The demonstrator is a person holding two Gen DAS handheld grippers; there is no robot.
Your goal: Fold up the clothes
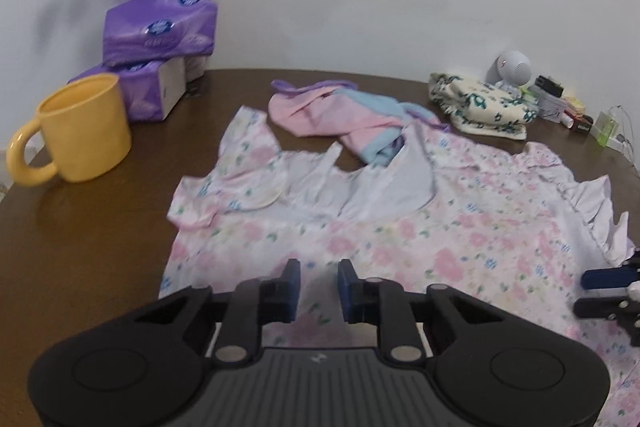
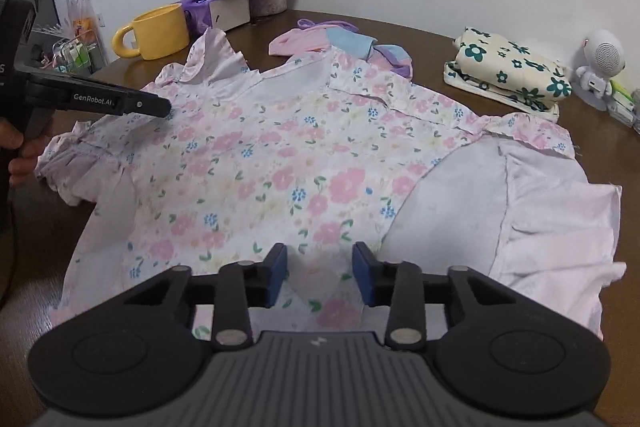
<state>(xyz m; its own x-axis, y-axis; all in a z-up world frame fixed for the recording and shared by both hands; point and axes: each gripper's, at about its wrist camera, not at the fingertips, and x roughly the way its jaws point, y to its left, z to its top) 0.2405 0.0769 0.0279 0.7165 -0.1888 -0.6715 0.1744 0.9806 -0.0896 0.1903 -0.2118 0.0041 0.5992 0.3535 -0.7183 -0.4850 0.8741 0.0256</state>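
**Mia:** Since both grabbers sit right above the flowery dress, let's start close to us. The right gripper has its blue pads a little apart, and nothing is pinched between them. Only cloth lies under the gap.

**Ben:** And the left gripper?

**Mia:** Its pads are close together, but I still see a small gap, and no cloth is caught in it. So neither one holds the dress.

**Ben:** Where is the dress?

**Mia:** It lies spread out on the brown table, near us, with the neck pointing to the far side. One frilly sleeve on the right is flipped up, so its plain inside shows.

**Ben:** What could go wrong?

**Mia:** If the pads pinch only the top layer, the dress may bunch up and fold crooked. The flipped sleeve could get trapped inside the fold.

**Ben:** And farther away?

**Mia:** A pink and blue garment touches the collar at the far edge. A fold going that way could drag it along. On the far left stands a yellow mug, just beside the purple tissue packs. A big swing could knock it. The folded flower cloth, far right, is well apart.
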